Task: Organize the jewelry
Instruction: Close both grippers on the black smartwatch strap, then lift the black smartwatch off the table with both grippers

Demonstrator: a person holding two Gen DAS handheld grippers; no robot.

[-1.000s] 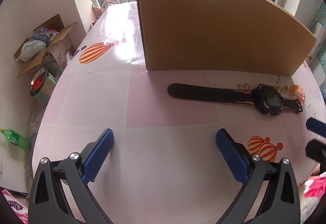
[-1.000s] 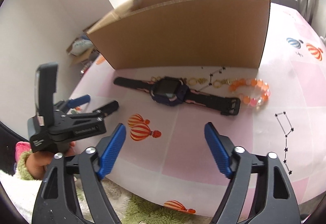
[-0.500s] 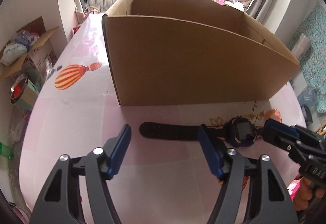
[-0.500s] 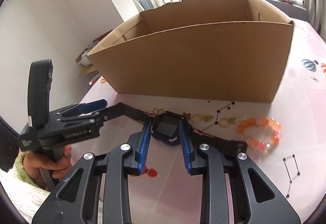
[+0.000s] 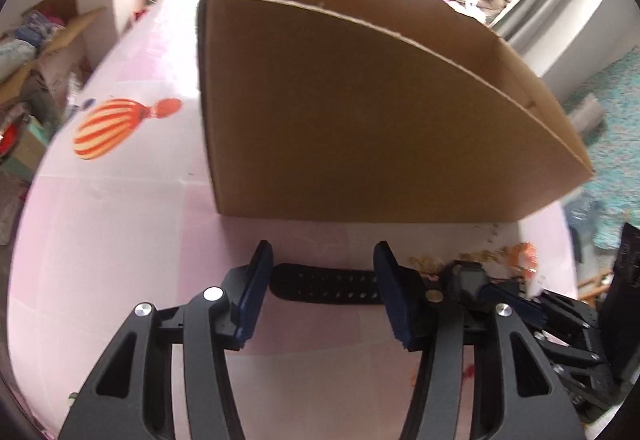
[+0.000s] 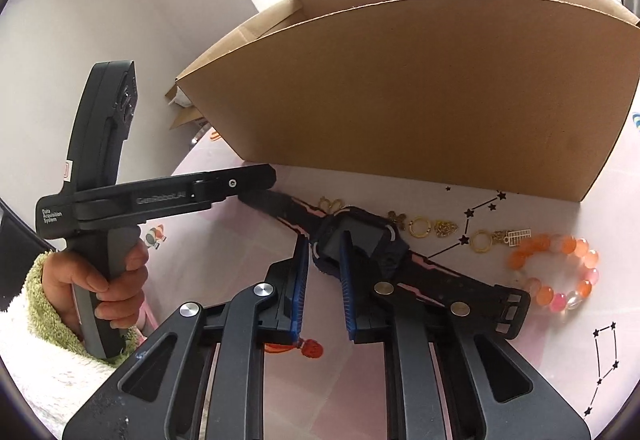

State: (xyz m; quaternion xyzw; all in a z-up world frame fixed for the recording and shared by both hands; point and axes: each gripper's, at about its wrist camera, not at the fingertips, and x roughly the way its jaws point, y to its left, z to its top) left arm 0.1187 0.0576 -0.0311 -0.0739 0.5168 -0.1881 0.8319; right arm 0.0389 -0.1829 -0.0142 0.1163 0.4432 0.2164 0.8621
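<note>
I am at the pick-up step for the watch (image 6: 356, 240), which lies flat on the pink tablecloth (image 5: 100, 224) just in front of the cardboard box (image 6: 420, 100); nothing has gone into the box that I can see, so I judge the task to be near its start.

My right gripper (image 6: 325, 260) stands over the left part of the watch case; its jaws are narrowed to a small gap, one blue pad near the case's left edge and the other across the screen; I cannot tell whether the pads grip the case or only frame it. My left gripper (image 5: 322, 272) is partly open, its pads straddling the free end of the perforated strap (image 5: 324, 284); the pads appear apart from the strap, and it holds nothing.

The remaining jewelry lies to the right of the watch: a bead bracelet (image 6: 556, 272) of orange and pink beads just beside the buckle end, and a row of small gold charms (image 6: 432, 228) between the watch and the box wall.

Next move, as I judge it: seat the right pads squarely across the case and close fully; close the left pads on the strap so the long band does not dangle; lift both ends together, clear the box's front wall, and lower the watch inside. Risk: the strap could drag the charms if lifted at a slant.
</note>
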